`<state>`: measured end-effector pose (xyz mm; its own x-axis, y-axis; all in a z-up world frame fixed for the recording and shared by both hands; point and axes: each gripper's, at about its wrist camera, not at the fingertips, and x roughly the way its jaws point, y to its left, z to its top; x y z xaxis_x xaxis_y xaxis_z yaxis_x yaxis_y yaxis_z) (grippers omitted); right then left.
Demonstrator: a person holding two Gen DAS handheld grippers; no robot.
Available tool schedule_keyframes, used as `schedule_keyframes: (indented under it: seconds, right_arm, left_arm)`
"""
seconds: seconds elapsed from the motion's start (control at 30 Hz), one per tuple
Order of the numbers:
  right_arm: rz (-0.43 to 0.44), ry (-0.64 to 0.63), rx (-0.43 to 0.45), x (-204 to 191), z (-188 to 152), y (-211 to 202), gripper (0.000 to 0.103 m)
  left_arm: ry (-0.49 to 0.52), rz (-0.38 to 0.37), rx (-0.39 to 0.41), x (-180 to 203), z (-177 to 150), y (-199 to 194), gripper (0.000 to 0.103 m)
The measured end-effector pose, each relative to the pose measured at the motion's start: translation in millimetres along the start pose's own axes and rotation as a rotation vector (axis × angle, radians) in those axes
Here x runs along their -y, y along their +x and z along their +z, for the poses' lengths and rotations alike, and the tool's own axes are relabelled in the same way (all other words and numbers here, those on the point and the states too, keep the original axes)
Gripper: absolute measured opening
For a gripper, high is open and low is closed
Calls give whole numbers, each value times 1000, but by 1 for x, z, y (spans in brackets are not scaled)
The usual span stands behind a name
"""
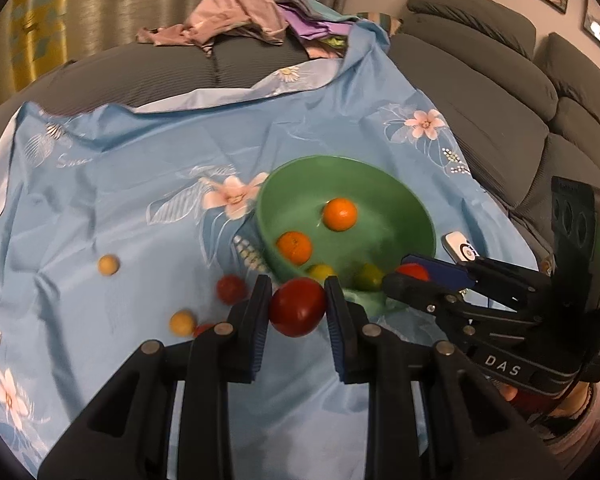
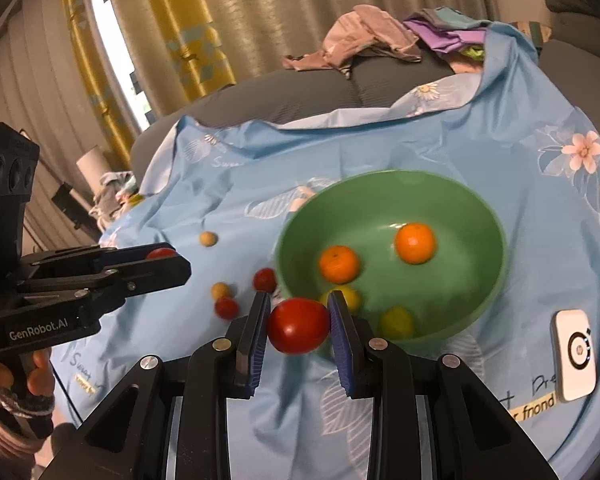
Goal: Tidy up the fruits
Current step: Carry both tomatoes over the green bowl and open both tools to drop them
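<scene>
Grippers first: each one is clenched on a red fruit of its own. The left gripper [image 1: 298, 300] pinches a red tomato-like fruit [image 1: 298, 307] between its blue pads, squarely across the middle, which keeps a round, smooth thing from squirting out sideways. The right gripper [image 2: 299, 322] holds a second red fruit [image 2: 299, 325] the same way, and from the left camera its tips show just at the near right rim of the bowl.

Both loads hang just short of the near rim of the green bowl [image 1: 420, 216], so my guess is that they are about to be carried over the edge and let go inside. Already in there lie 2 oranges [image 2: 415, 243] toward the middle and 2 yellow-green fruits [image 2: 396, 322] against the near wall, low where the curve lets them settle.

Left of the bowl, loose on the blue flowered sheet [image 1: 140, 184], are the ones not yet gathered: 2 small red fruits [image 2: 264, 279] and 2 pale yellow balls [image 1: 108, 265], spread apart. The soft wrinkled cloth probably stops them rolling far.

A white device [image 2: 574, 354] lies on the sheet to the right of the bowl, out of the way. Far off, a heap of clothes [image 1: 236, 16] sits on the grey sofa [image 1: 500, 112].
</scene>
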<state>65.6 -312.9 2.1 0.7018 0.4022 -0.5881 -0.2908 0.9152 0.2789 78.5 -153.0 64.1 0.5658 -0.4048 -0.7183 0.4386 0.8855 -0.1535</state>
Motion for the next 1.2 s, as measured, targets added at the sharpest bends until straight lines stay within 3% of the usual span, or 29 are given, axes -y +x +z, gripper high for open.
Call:
schedule_keyframes:
  seconds: [0.57,1.1,1.2]
  right_arm:
    - [-72,59,5,45,11,18,32]
    - [-105,96,-21,59,11,34,32]
    - [-114,106,-22,60,11,32,32]
  left_arm:
    - [79,-50,-84,26,28,75,27]
    - [77,-5,-128,19,27,101,27]
    - [67,12,-121,16,26,98,48]
